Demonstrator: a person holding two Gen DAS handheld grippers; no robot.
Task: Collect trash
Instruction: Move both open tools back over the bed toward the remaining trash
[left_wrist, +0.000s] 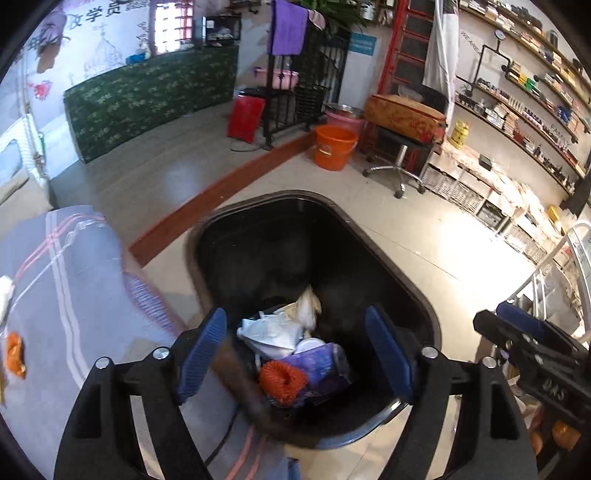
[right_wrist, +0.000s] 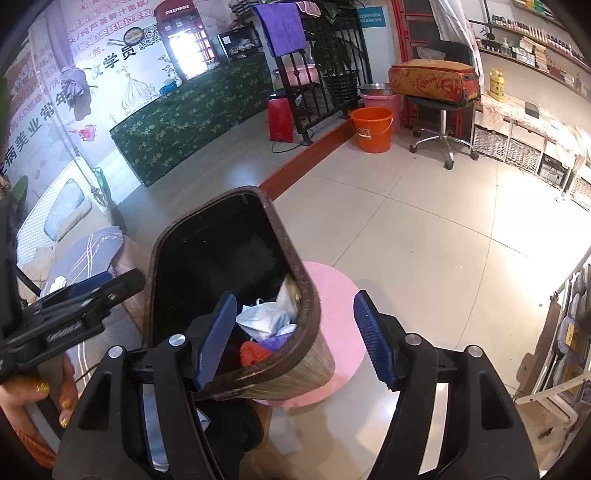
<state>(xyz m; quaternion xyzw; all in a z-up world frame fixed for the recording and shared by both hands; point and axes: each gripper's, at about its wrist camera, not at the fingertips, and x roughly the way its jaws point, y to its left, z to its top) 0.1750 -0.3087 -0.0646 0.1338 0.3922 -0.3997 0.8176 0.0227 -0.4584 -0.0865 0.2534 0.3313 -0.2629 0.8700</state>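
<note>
The fingers (left_wrist: 201, 350) of the left gripper (left_wrist: 295, 350) stand wide apart with nothing pressed between them, and directly beyond and between them sits the dark trash bin (left_wrist: 373, 236), its open mouth filling the gap. A blurred brown shape (left_wrist: 240, 384) streaks down just inside the left finger of that gripper toward the bin's near rim; what it is cannot be told. The right gripper (right_wrist: 295, 339) also has its fingers (right_wrist: 373, 343) spread, gripping nothing: its left finger hangs over the bin's mouth, its right finger stands outside the bin wall over the floor, so the bin's right rim lies between the two. Under the bin, reaching out toward the right finger, is a round pink stool (right_wrist: 340, 295). Left of the left gripper's fingers lies a grey patterned cloth (left_wrist: 74, 280) on a surface. Inside the bin, between the left gripper's fingers, the trash is heaped: a purple wrapper (left_wrist: 321, 369) nearest, crumpled white paper (left_wrist: 273, 330) beyond it, a pale scrap (left_wrist: 308, 306) standing at the back, and an orange netted ball (left_wrist: 282, 380) touching the wrapper's left side. Far beyond the fingers an orange bucket (left_wrist: 334, 147) stands on the tiled floor. A hand (right_wrist: 26, 402) shows at the lower left of the right wrist view, below the left gripper.
</note>
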